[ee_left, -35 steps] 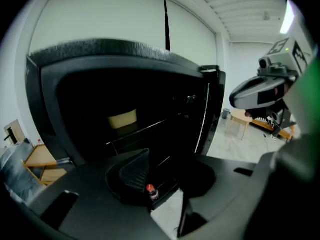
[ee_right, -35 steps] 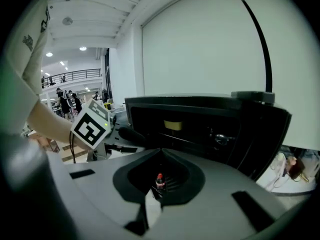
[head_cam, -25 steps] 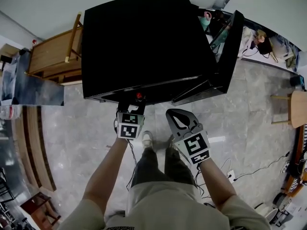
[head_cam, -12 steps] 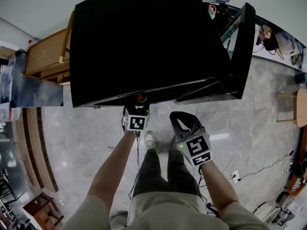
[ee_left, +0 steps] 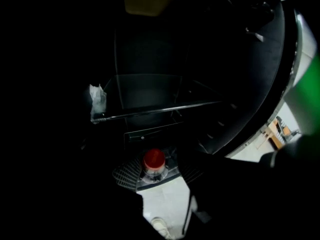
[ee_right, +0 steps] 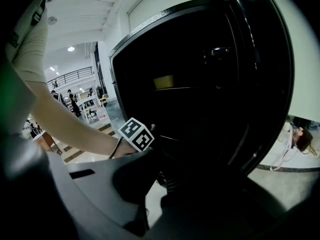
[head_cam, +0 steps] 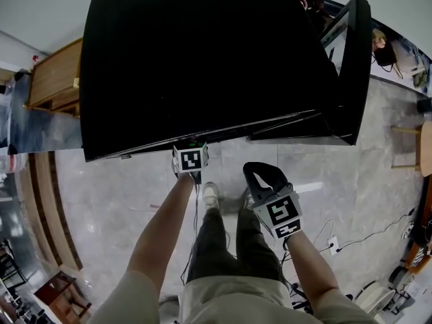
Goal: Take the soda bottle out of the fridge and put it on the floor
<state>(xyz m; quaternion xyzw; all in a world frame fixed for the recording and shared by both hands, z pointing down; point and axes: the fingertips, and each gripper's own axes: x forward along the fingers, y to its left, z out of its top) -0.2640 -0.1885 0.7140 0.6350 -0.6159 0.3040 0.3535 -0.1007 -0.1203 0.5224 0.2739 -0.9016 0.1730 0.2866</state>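
Right tool hangs over the floor by the person's shoes, jaws together, empty. Left tool reaches into the bottom of the open black fridge. Its jaws have just been opening and now stand wide. Soda bottle, red cap, stands upright low in the fridge on a mesh grille, in the gap at the jaw tips, ungripped. Glass shelf behind and above. Step looks like: reach for the bottle. Next: push in around the neck, close, lift out clear of the fridge edge.
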